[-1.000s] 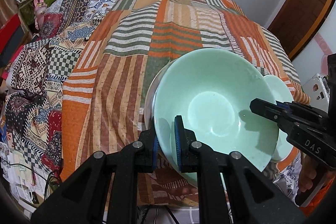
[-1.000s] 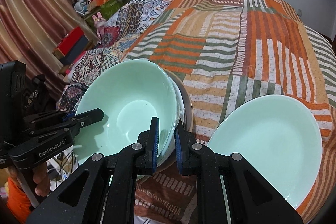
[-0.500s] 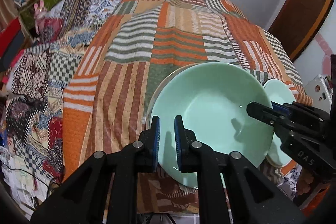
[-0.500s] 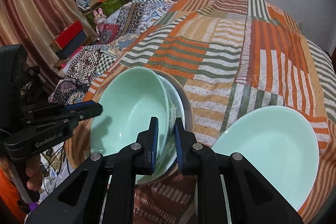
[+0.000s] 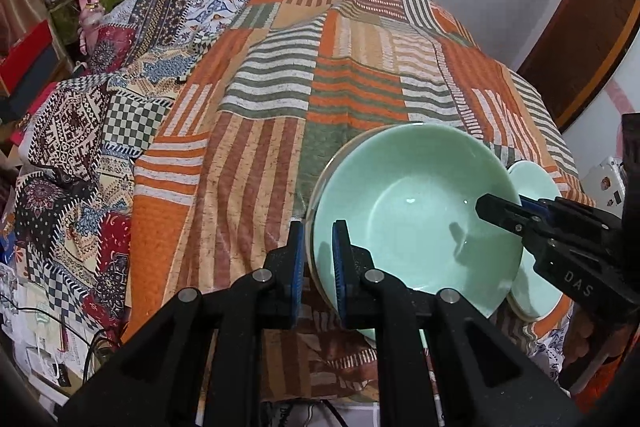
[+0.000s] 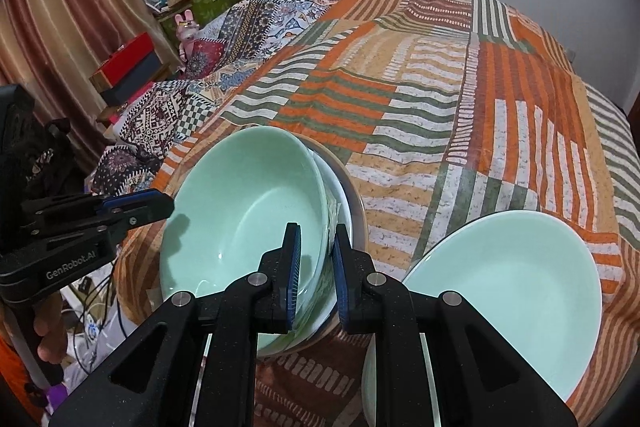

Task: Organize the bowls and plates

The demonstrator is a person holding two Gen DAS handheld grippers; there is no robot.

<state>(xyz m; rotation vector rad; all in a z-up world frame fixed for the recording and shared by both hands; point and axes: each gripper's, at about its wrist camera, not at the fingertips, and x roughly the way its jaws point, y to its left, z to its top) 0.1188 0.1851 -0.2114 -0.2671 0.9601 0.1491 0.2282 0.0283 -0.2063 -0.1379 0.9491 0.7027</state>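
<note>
A: Setting first. Striped patchwork cloth (image 5: 280, 131) over a table, mint crockery at its near edge.

B: Biggest piece?

A: The mint bowl (image 5: 416, 211), sitting in a stack: a white patterned bowl (image 6: 334, 203) shows under it, and a plate rim (image 6: 356, 203) below that. Whether the mint bowl has seated fully, I can't tell.

B: And the tools?

A: Left gripper (image 5: 316, 263) is pinched on the bowl's left rim, one pad inside, one outside. Right gripper (image 6: 316, 267) is clamped on the opposite rim, apparently taking in the white bowl's edge too. Both are angled down.

B: So the bowl lies between them.

A: Yes, held across its width. The next piece, I'd judge, is the mint plate (image 6: 508, 291), just beside the stack on the right gripper's side. That hand is nearer; the left would have to cross the stack.

B: Anything smaller?

A: Nothing bearing on the move.
</note>
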